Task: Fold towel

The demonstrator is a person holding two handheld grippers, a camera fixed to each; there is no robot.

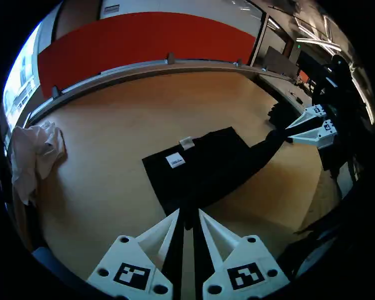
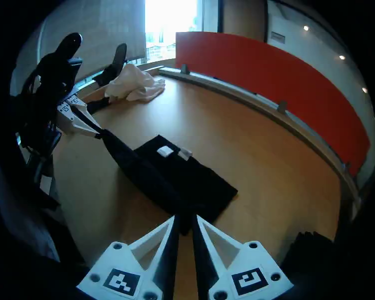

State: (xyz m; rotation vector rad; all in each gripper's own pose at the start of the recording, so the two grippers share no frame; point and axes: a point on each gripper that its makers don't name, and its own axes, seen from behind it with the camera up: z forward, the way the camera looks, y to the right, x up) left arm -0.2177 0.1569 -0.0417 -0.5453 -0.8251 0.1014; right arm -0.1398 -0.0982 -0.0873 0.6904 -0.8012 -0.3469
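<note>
A black towel [image 1: 212,162] with white tags lies on the wooden table [image 1: 117,125]. Its near edge is lifted off the surface and stretched into a band between the two grippers. In the left gripper view, my left gripper [image 1: 189,215] is shut on one corner, and the right gripper [image 1: 307,127] pinches the other corner at the far right. In the right gripper view, my right gripper [image 2: 185,219] is shut on its corner of the towel [image 2: 187,180]. There the left gripper [image 2: 85,120] holds the opposite end at the far left.
A crumpled white cloth [image 1: 35,150] lies at the table's edge, also seen as a white cloth [image 2: 135,85] near the window. A red divider panel [image 1: 137,45] runs along the table's back. A dark pile [image 1: 282,112] sits beyond the right gripper.
</note>
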